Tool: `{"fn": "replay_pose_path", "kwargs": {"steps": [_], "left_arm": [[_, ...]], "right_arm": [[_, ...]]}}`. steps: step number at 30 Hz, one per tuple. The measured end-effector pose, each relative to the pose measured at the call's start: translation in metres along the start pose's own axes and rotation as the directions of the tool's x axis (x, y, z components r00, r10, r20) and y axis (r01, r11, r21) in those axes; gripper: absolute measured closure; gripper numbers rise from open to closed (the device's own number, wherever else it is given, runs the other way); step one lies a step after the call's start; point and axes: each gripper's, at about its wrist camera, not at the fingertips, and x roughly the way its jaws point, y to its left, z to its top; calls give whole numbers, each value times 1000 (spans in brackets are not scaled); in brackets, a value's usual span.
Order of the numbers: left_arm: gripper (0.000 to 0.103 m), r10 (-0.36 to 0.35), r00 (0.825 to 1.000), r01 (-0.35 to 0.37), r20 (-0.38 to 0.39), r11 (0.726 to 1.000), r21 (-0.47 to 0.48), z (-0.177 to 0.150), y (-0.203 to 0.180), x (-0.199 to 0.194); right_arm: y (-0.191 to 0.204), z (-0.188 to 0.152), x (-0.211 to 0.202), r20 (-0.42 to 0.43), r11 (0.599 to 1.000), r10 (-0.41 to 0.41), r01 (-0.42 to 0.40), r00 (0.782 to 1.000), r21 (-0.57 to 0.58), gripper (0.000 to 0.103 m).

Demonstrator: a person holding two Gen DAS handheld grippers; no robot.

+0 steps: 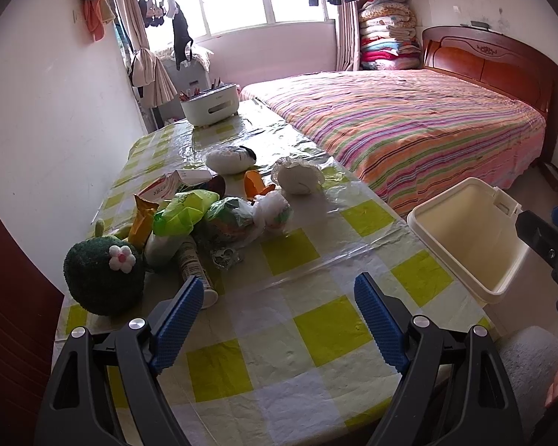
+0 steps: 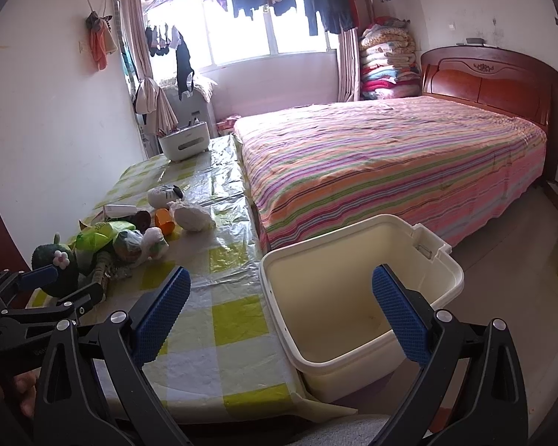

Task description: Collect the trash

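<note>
Both tools stand released and empty. The left gripper (image 1: 279,293) hangs above the checked tablecloth (image 1: 316,330), jaws spread wide; the right gripper (image 2: 281,290) hangs with jaws equally wide, one blue pad over the cloth, the other over the bin (image 2: 357,282).

The bin is one cream plastic tub, empty, standing off the table's right edge, between table and bed (image 2: 390,156).

The trash sits in one heap on the left half of the table: a green plastic bag (image 1: 186,210), a clear bag with wadded contents (image 1: 238,215), an orange wrapper (image 1: 143,219), a crumpled foil scrap (image 1: 225,256), a white tube or bottle (image 1: 197,271) lying on its side, a red-and-white carton (image 1: 167,184) and an orange cup (image 1: 255,182). The exact count of scraps inside the heap cannot be told.

Non-trash items crowd the same heap: one green plush ball with a flower (image 1: 104,277) touching it at the near left, and two white plush pieces (image 1: 230,160) (image 1: 297,176) just behind. One white organiser (image 1: 210,106) stands at the far end, well apart.
</note>
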Motion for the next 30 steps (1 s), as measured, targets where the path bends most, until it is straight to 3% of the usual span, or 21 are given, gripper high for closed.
{"fn": "replay_pose_path", "kwargs": {"steps": [30], "left_arm": [[22,13,1000,-13,4,1000,-10,-4,5,-5]], "right_arm": [[5,-1,-6,13,1000,9,-9,1000,-8,6]]}}
